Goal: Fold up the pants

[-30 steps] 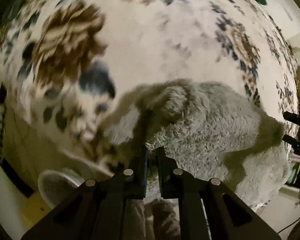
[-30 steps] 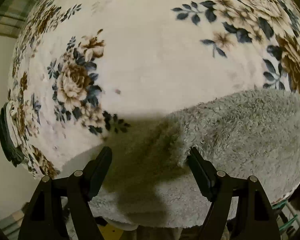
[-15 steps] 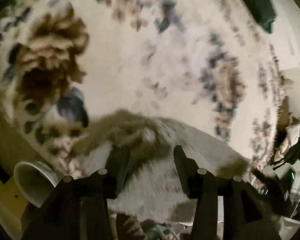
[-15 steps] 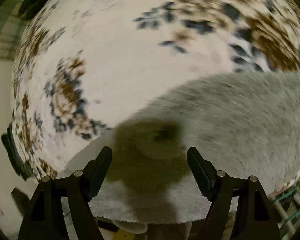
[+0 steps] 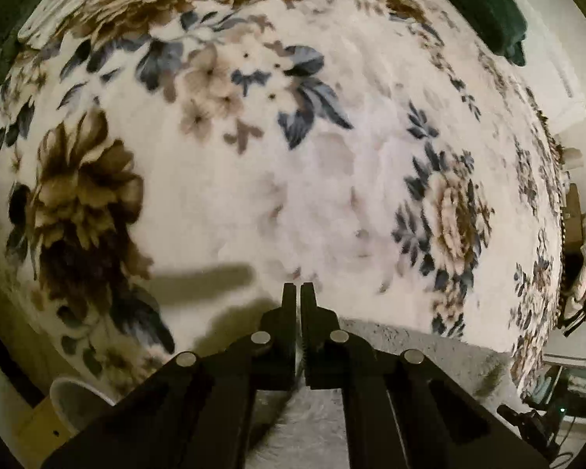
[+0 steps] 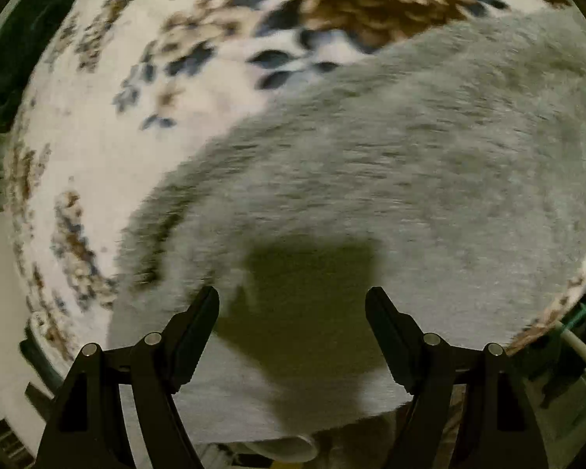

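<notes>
The pants are grey and fluffy, lying on a floral blanket. In the right wrist view the pants (image 6: 390, 179) fill the middle and right, and my right gripper (image 6: 293, 301) hovers over them with jaws wide apart and empty. In the left wrist view only a strip of the pants (image 5: 429, 355) shows at the bottom, behind the fingers. My left gripper (image 5: 297, 293) is shut with nothing between its tips, held above the blanket just past the pants' edge.
The cream blanket (image 5: 254, 179) with brown and blue flowers covers the bed. A dark green cloth (image 5: 476, 0) lies at the far right corner. A white cup (image 5: 78, 406) stands low at the left, off the bed's edge.
My left gripper let go of the pants, opened, then shut empty and pulled back toward the blanket. My right gripper stayed open and moved further over the pants.
</notes>
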`<action>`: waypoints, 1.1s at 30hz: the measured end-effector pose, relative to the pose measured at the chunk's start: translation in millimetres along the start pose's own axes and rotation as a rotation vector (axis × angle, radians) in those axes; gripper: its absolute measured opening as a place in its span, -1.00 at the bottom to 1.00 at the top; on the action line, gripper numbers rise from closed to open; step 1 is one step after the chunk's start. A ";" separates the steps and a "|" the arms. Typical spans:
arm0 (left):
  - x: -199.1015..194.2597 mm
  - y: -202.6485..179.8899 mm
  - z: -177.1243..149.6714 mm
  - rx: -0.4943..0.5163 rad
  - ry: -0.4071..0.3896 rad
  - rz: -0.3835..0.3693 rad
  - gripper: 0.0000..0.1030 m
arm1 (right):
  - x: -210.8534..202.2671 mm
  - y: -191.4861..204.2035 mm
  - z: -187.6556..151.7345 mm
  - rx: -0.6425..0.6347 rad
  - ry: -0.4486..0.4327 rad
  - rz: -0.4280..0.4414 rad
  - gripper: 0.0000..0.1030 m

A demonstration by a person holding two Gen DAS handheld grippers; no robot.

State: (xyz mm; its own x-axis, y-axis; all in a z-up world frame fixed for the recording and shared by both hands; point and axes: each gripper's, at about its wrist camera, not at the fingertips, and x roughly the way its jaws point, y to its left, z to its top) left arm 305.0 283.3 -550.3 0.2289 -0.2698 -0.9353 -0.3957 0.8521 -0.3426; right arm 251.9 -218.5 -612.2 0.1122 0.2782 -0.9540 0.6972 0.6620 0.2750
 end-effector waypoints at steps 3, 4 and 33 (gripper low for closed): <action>-11.3 -19.0 -11.6 0.058 -0.010 0.074 -0.74 | 0.7 45.1 -2.7 -0.149 -0.028 0.040 0.54; -15.8 -25.9 -18.7 0.089 -0.018 0.091 -0.56 | 2.6 64.3 -5.2 -0.230 -0.034 0.027 0.54; 69.5 -202.2 -95.1 0.569 -0.009 0.174 0.34 | 68.5 183.2 30.7 -0.666 -0.095 -0.206 -0.81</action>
State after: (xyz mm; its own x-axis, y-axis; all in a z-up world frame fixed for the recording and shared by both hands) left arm 316.4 49.6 -554.4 0.2115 -0.1031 -0.9719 0.1104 0.9906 -0.0810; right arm 409.1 -99.5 -630.8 0.1075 0.0595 -0.9924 0.1323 0.9885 0.0736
